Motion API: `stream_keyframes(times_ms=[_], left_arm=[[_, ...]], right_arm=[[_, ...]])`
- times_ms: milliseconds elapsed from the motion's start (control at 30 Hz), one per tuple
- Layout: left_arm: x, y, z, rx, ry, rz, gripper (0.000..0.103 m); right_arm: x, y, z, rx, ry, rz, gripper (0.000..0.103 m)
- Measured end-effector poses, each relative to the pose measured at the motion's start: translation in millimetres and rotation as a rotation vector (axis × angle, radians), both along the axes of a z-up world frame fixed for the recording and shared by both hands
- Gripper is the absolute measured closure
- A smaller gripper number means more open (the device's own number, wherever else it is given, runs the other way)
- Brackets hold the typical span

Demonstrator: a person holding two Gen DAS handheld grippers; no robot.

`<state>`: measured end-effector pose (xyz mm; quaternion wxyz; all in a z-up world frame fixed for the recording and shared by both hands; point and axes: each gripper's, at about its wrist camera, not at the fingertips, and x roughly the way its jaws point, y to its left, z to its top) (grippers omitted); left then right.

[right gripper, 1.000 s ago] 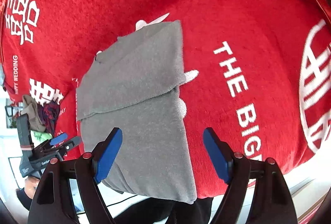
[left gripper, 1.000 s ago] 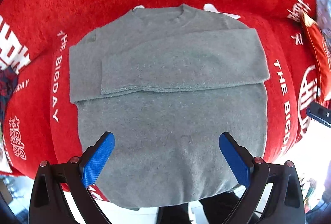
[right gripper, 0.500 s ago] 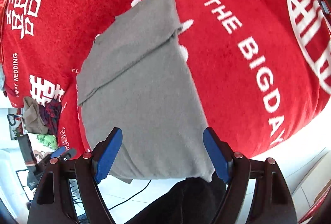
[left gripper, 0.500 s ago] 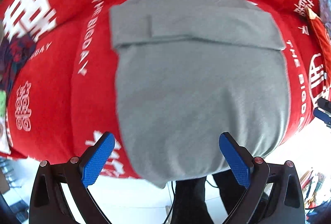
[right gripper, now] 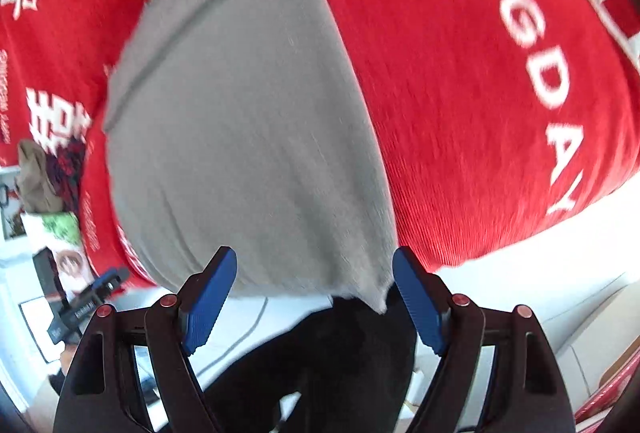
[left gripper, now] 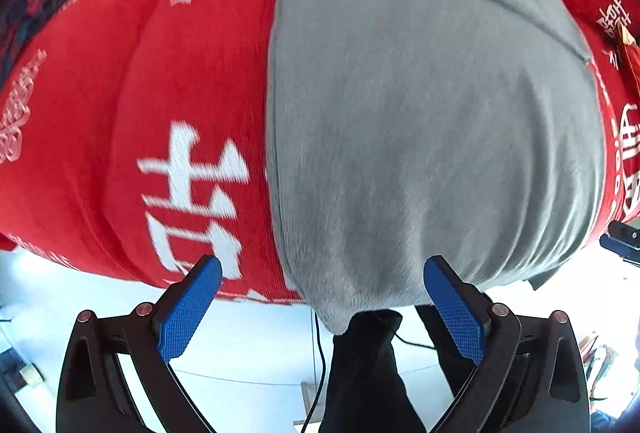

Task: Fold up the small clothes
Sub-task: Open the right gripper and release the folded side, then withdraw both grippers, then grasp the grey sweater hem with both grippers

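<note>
While both grippers, left gripper [left gripper: 322, 307] and right gripper [right gripper: 314, 297], hang open over the grey sweater's [left gripper: 432, 121] hem (sleeves already folded), seat fingers at matching corners before closing.

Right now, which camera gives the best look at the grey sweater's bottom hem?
The right wrist view: the grey sweater shows its hem corner between open blue pads. The left wrist view shows the opposite corner hanging off the red cover.
</note>
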<state>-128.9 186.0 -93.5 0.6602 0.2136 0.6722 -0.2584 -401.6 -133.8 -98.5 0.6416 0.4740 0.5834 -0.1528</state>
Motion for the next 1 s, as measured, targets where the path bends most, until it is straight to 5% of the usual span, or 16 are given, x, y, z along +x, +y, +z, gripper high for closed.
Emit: stream_keyframes(times_ms=[400,467,500,533,567,767,1000], left_arm=[[-39.8,15.7,-75.0,-0.029,0.151,0.017,0.006],[-42.7,17.9,-73.3,-0.046,0.156,0.022,0.026],[-44.5,19.3,-72.5,-0.063,0.174,0.021,0.037],[-48.1,20.6,-72.4,-0.08,0.2,0.016,0.07],[-50.9,22.0,-72.4,-0.091,0.232,0.006,0.094],[-40.3,21.5,-29.3,-0.257,0.316,0.033,0.094],[12.6,-20.8,39.9,-0.426,0.191,0.02,0.094]], right_arm=[[-12.6,39.9,-74.1,0.109,0.011,0.079,0.02],[-11.6,41.7,-76.9,0.132,-0.005,0.056,0.029],[-12.1,42.0,-77.7,0.154,-0.012,0.037,0.061],[-12.8,42.3,-77.5,0.156,0.001,0.03,0.089],[-14.0,42.9,-74.8,0.161,-0.01,0.025,0.093],[-14.0,37.8,-31.4,0.25,-0.181,-0.012,0.098],[19.8,-11.5,27.3,0.252,-0.398,-0.111,0.098]])
